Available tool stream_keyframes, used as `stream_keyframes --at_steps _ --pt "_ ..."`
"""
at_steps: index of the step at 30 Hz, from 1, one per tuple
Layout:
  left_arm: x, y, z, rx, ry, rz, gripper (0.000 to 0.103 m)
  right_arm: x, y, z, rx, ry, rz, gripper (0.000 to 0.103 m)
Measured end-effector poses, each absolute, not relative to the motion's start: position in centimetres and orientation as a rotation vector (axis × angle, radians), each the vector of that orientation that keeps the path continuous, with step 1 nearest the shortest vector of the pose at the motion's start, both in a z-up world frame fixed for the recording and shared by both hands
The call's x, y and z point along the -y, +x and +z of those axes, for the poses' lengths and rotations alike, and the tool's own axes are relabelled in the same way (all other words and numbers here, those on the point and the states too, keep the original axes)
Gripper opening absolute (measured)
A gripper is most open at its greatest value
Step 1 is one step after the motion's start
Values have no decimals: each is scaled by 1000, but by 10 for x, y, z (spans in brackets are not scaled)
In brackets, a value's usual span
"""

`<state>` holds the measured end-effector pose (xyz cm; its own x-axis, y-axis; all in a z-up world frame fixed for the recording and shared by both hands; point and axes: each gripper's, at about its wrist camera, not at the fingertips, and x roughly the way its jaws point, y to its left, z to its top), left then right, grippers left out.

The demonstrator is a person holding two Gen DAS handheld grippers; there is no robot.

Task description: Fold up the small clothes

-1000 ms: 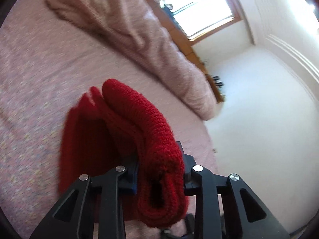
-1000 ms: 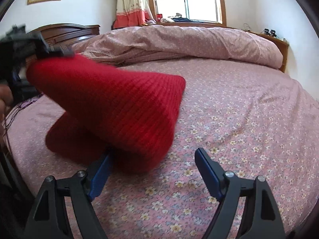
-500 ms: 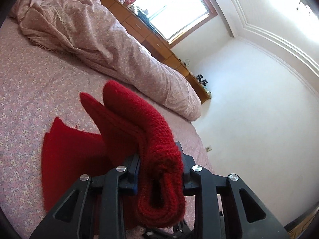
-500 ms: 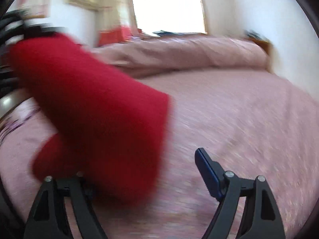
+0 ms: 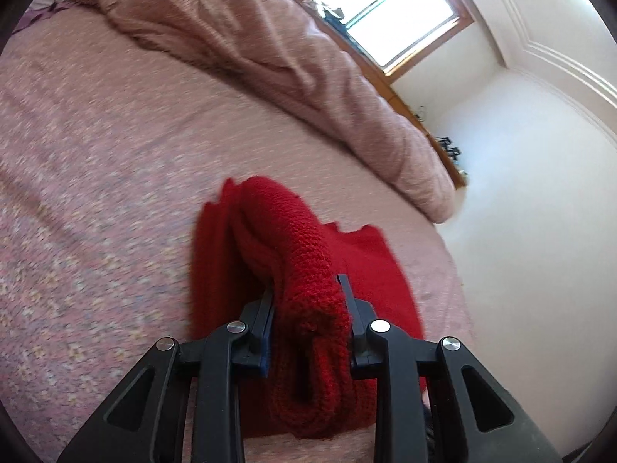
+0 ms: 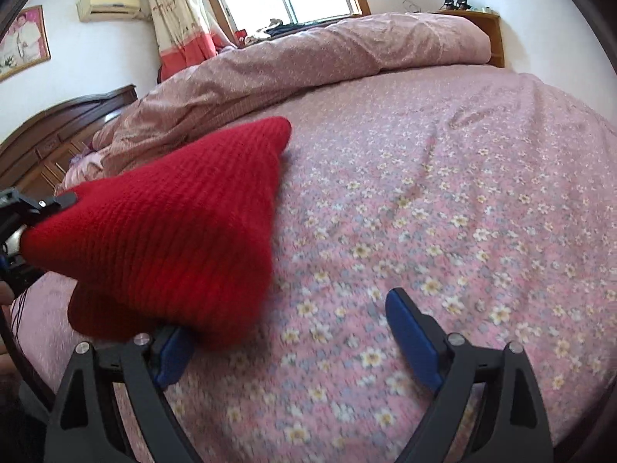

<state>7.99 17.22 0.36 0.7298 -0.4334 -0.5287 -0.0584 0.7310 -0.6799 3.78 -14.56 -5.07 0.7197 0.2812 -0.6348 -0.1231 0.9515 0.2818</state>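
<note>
A red knitted garment [image 5: 300, 239] is bunched between the fingers of my left gripper [image 5: 306, 283], which is shut on its thick folded edge. The rest of it drapes down onto the pink flowered bed sheet [image 5: 96, 154]. In the right wrist view the same garment [image 6: 173, 223] hangs as a slanted sheet from the left gripper [image 6: 23, 208] at the left edge. My right gripper [image 6: 289, 320] is open just above the sheet. The garment's lower corner covers the tip of its left finger, and the pads do not press on it.
A crumpled pink duvet [image 6: 327, 50] lies along the far side of the bed. A dark wooden headboard [image 6: 46, 127] stands at the left. The bed sheet [image 6: 424, 193] spreads out to the right of the garment. A white wall [image 5: 520, 193] rises beyond the bed's edge.
The left gripper has come down with the garment, so the cloth now rests lower on the bed. The right gripper's jaws stand a little wider and its view has rolled.
</note>
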Motion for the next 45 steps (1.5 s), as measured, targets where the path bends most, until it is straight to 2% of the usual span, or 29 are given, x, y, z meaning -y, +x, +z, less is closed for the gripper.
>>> stream_keyframes --at_steps 11,15,18,21,22,24,25,27,29,33,38,43,45 --pt "-140 49 17 -693 -499 -203 21 166 28 -45 -792 176 155 93" --pt "-160 58 -6 -758 -593 -146 21 172 23 -46 -824 25 -68 88" --pt "-175 58 -12 -759 -702 -165 22 197 26 -46 -825 169 -73 87" --pt "-170 52 -6 -753 -652 -141 28 204 29 -40 -813 231 -51 86" --pt "-167 51 -4 -755 -628 -133 28 204 30 -39 -809 244 -37 84" --pt "-163 45 3 -746 -590 -124 28 203 33 -33 -797 293 16 65" --pt "-161 40 9 -729 -578 -120 28 201 35 -27 -786 312 47 60" --pt "-161 27 25 -670 -567 -121 28 193 39 -13 -742 311 108 42" --pt "-165 15 42 -586 -572 -125 28 181 41 5 -681 294 187 34" --pt "-161 17 65 -502 -530 -162 28 141 50 41 -569 206 348 30" --pt "-134 47 49 -606 -471 -189 28 84 55 52 -492 19 540 29" --pt "-115 61 2 -799 -386 -139 28 62 66 13 -668 -77 567 27" --pt "-109 55 -5 -798 -341 -129 28 60 57 12 -665 -117 561 27"
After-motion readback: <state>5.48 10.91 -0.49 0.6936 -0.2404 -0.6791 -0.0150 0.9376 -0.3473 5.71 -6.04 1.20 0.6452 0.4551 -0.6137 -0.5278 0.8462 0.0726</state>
